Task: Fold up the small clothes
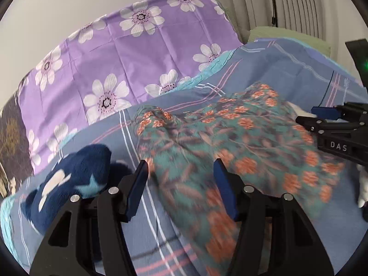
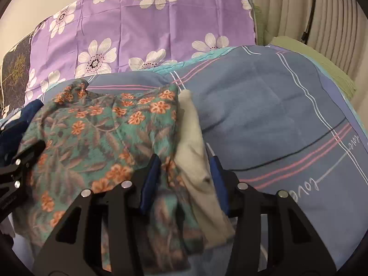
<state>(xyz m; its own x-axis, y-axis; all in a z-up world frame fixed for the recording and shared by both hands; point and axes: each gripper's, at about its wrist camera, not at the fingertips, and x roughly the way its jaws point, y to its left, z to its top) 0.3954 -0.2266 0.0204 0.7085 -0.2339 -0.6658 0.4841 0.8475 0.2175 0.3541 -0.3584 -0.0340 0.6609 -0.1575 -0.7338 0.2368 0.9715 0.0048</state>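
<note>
A teal garment with orange flowers (image 1: 230,138) lies spread on the blue striped bedsheet (image 1: 287,62); it also shows in the right wrist view (image 2: 96,133). My left gripper (image 1: 180,177) is open, its fingers either side of the garment's near left part. My right gripper (image 2: 184,168) is open around the garment's right edge and a cream-white cloth (image 2: 193,142) that lies beside it. The right gripper also shows at the right of the left wrist view (image 1: 326,115).
A navy cloth with white and light blue shapes (image 1: 76,172) lies left of the floral garment. A purple flowered pillow (image 1: 128,53) stands behind. A green cloth (image 2: 322,62) lies at the far right, with a pleated curtain (image 2: 322,11) behind it.
</note>
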